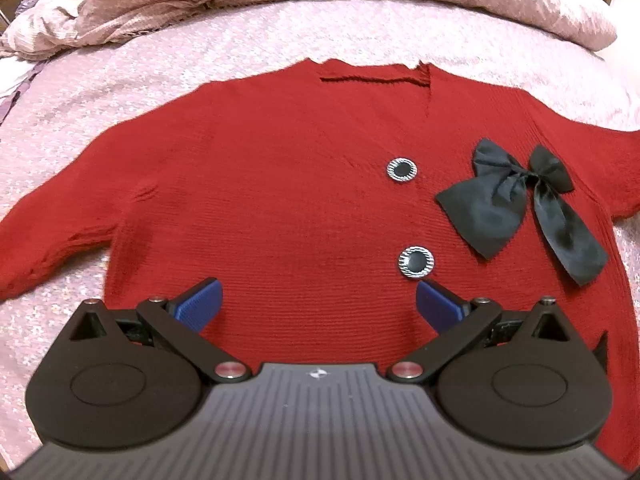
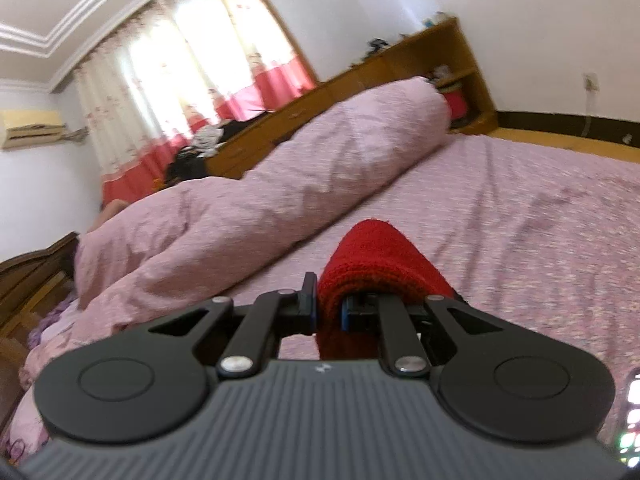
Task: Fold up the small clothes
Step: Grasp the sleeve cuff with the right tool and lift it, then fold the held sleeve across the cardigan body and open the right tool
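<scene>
The left hand-held gripper (image 1: 318,300) hangs over the lower front of a red knit cardigan (image 1: 260,184), its blue-padded fingers (image 1: 200,306) spread wide and holding nothing. The cardigan lies flat and face up on the bed (image 1: 120,92), neckline toward the far side, both sleeves stretched out to the sides. Two round silver-rimmed black buttons (image 1: 401,169) sit one below the other down the front, the lower one just beyond the gripper's right finger. A black satin bow (image 1: 516,204) is set beside the buttons, its tails trailing toward the hem.

The right hand-held gripper (image 2: 329,304) is closed narrowly on a fold of red knit fabric (image 2: 376,256), which bulges up over the fingers and hangs down between them. It is raised above the bed; which part of the cardigan this fold is cannot be told.

The bed wears a pink sheet with a small floral print. A rumpled pink quilt (image 2: 240,200) is bunched in a long roll along its far side. Beyond stand a low wooden cabinet (image 2: 400,64) with clutter on top, white and pink curtains (image 2: 180,72) over a bright window, white walls and a wall air-conditioner (image 2: 32,130).
</scene>
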`<action>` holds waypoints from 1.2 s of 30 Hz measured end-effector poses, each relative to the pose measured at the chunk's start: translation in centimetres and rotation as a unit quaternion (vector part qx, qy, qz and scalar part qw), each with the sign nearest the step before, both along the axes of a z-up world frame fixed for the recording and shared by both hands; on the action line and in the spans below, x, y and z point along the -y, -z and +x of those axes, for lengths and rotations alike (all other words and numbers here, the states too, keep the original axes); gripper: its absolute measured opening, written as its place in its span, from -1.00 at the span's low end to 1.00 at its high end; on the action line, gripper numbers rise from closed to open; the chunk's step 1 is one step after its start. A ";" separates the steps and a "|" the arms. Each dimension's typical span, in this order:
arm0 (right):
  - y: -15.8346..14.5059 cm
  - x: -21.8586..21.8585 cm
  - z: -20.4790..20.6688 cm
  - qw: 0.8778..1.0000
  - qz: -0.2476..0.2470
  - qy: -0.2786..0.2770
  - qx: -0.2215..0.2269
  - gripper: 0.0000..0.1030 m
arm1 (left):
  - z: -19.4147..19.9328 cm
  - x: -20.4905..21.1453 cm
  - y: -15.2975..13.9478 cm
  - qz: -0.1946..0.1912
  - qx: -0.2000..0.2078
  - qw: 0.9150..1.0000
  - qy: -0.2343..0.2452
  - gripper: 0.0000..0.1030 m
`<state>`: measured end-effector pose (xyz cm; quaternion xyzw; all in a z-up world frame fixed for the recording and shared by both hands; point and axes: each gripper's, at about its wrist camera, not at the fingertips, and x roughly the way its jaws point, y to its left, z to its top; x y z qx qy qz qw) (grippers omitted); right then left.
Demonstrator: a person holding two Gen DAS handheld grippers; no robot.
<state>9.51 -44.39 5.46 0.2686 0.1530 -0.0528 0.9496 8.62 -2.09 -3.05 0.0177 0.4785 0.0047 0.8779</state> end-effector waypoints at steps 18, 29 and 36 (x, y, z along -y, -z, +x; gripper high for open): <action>-1.1 -16.2 2.2 0.992 -0.020 -0.122 0.011 -0.74 | -1.7 -9.1 -2.2 -0.004 0.033 0.997 -0.065 1.00; 5.9 -27.8 3.6 0.971 -0.056 -0.224 -0.061 -0.73 | -2.6 -13.9 -1.9 -0.004 0.041 0.995 -0.089 1.00; 9.8 -31.8 3.1 0.948 -0.086 -0.274 -0.135 -0.30 | -2.8 -14.5 -1.7 -0.007 0.039 0.994 -0.097 1.00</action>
